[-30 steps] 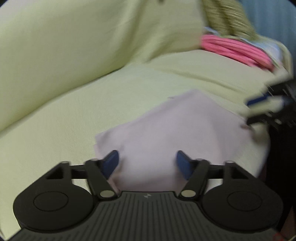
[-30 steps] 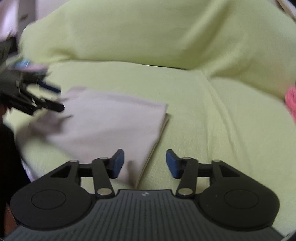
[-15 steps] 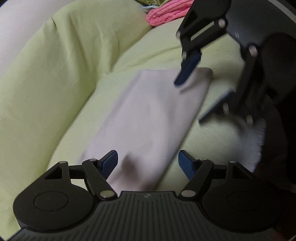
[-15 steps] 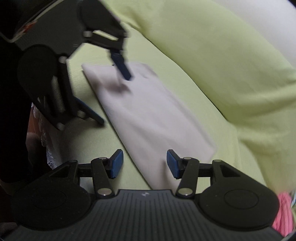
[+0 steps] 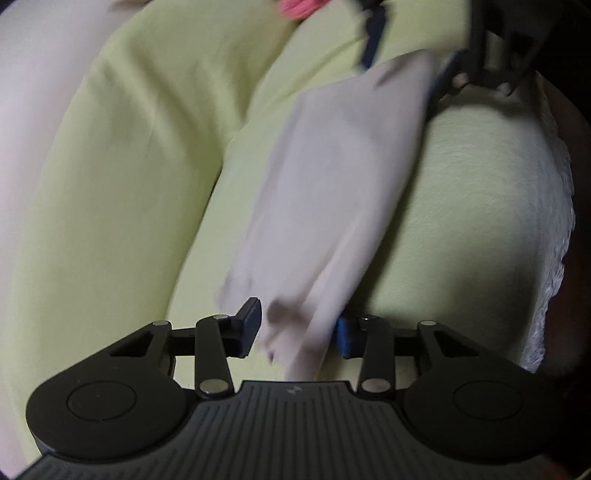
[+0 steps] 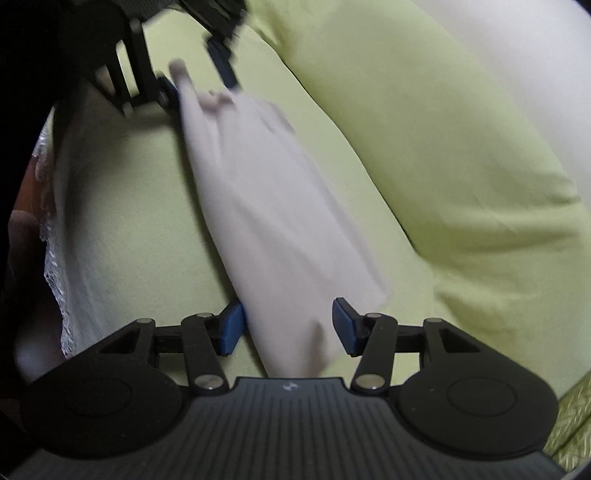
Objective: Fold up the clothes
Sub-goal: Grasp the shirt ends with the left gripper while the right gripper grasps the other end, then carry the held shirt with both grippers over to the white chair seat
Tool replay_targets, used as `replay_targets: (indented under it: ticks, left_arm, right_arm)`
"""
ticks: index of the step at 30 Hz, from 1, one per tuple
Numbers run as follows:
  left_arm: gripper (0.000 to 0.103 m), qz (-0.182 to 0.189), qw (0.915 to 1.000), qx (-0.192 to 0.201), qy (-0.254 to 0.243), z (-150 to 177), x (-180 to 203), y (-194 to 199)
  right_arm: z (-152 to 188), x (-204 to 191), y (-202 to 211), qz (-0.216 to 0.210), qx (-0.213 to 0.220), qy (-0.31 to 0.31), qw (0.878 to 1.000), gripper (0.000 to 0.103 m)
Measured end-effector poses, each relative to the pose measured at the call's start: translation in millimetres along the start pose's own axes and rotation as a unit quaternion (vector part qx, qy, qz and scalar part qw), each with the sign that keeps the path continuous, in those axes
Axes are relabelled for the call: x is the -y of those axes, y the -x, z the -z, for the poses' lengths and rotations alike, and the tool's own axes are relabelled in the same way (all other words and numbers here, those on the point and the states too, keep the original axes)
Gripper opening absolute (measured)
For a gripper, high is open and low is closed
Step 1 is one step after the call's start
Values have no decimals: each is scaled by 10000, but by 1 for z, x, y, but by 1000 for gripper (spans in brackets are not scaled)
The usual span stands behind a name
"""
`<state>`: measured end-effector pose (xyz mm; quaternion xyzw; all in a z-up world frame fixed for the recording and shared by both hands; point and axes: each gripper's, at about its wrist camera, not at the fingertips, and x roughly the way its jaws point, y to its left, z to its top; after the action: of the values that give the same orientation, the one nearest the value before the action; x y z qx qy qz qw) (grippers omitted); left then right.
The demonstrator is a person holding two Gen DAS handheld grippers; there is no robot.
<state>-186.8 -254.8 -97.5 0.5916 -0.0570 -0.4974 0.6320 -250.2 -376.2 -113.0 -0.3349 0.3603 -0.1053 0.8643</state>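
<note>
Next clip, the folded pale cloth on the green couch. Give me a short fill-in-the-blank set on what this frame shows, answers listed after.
1. The folded cloth lies on a seat cushion whose colour is ____.
2. The left gripper has one end of the cloth between its fingers, and its jaws are ____.
3. The right gripper straddles the ____ end of that cloth.
4. The bundle at the top edge of the left wrist view is coloured ____.

Missing words: green; closing; opposite; pink
</note>
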Motion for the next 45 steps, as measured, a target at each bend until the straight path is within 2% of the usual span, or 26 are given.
replay_targets:
  ticks: [2, 3, 4, 7, 9, 12, 15, 20, 21, 25, 31, 32, 34, 37, 39, 40, 41, 42, 45]
  left_arm:
    - [44, -7, 9997, 85, -231, -10, 8, -1]
    - [34, 78, 9998, 68, -196, -12, 8, -3]
    - [21, 209, 9998, 26, -53, -13, 5, -4]
    - [4, 447, 9980, -179, 401, -9, -4, -5]
    - [2, 511, 9968, -292, 545, -6, -6, 0]
    - [2, 498, 9964, -381, 565, -5, -7, 6]
    - [18, 274, 9989, -320, 196, -6, 3, 3]
    - [23, 179, 9992, -39, -356, -19, 16, -9]
    - [27, 132, 9990, -15, -435, -20, 16, -12]
    - [33, 37, 9989, 23, -474, -17, 15, -19]
    - [32, -16, 9995, -241, -192, -5, -2, -24]
    - [28, 23, 9996, -258, -118, -5, -4, -22]
    - [12, 123, 9994, -328, -37, -8, -7, -24]
    - [10, 241, 9990, -371, 63, -9, -11, -25]
    - [10, 298, 9988, -370, 96, -8, -15, -26]
    - [10, 315, 9987, -380, 88, -8, -16, -27]
    - [9, 333, 9986, -397, 87, -9, -17, -28]
    - [9, 348, 9985, -412, 88, -10, -18, -29]
    - [9, 361, 9985, -415, 63, -12, -21, -28]
  right_arm:
    - [-9, -4, -2, -37, 93, 69, 9999, 47]
    - [-13, -7, -3, -49, 132, 98, 9999, 46]
    - [-17, -9, -5, -63, 164, 118, 9998, 46]
    - [-19, -7, -9, -99, 185, 118, 9997, 43]
    - [-15, 0, -9, -70, 107, 7, 9999, 40]
    - [-9, 4, -10, -36, -15, -108, 9999, 37]
    - [-6, 3, -7, -26, -13, -20, 10000, 35]
    - [-12, -2, -11, -23, 39, 103, 9999, 35]
    - [-12, -3, -13, -19, 57, 145, 9999, 35]
    - [-13, -7, -18, 34, 145, 399, 9991, 35]
    - [-3, -4, -22, 241, 129, 791, 9965, 35]
    - [-3, -3, -23, 238, 123, 803, 9964, 35]
    - [-8, -3, -28, 273, 98, 867, 9958, 35]
    - [-14, -2, -33, 282, 43, 890, 9956, 34]
    - [-13, -1, -35, 254, 41, 909, 9955, 31]
    - [-13, 0, -35, 219, 37, 919, 9955, 26]
    - [-13, 0, -35, 158, 19, 927, 9956, 15]
    - [-14, 0, -35, 91, -14, 946, 9955, 12]
    - [-15, 1, -36, 81, -57, 975, 9952, 8]
